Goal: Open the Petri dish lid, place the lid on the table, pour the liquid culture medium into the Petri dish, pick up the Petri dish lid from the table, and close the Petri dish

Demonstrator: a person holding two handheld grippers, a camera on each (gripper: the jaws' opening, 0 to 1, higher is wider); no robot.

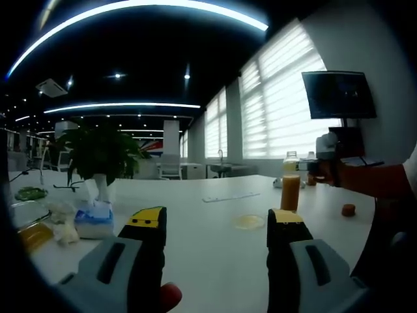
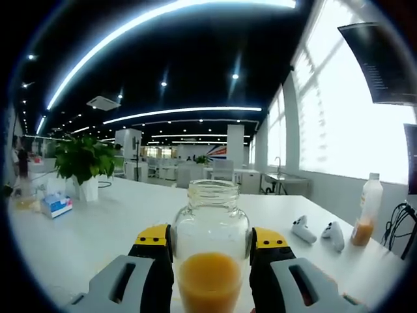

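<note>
A glass jar [image 2: 210,261] with orange liquid in its lower part stands upright and uncapped between the jaws of my right gripper [image 2: 212,242], which is shut on it. From the left gripper view the same jar [image 1: 290,186] is held above the white table's far right by the right gripper [image 1: 320,166]. The Petri dish [image 1: 249,222] lies flat on the table in front of the jar, pale yellow inside; I cannot tell whether a lid is on it. My left gripper [image 1: 216,222] hovers over the near table, open, with nothing between its jaws.
An orange cap [image 1: 348,210] lies right of the dish. A potted plant [image 1: 98,153] and tissue pack [image 1: 94,218] sit at the left, and a thin clear strip [image 1: 231,196] behind the dish. Two white controllers [image 2: 303,229] and a plastic bottle [image 2: 368,208] stand at the right.
</note>
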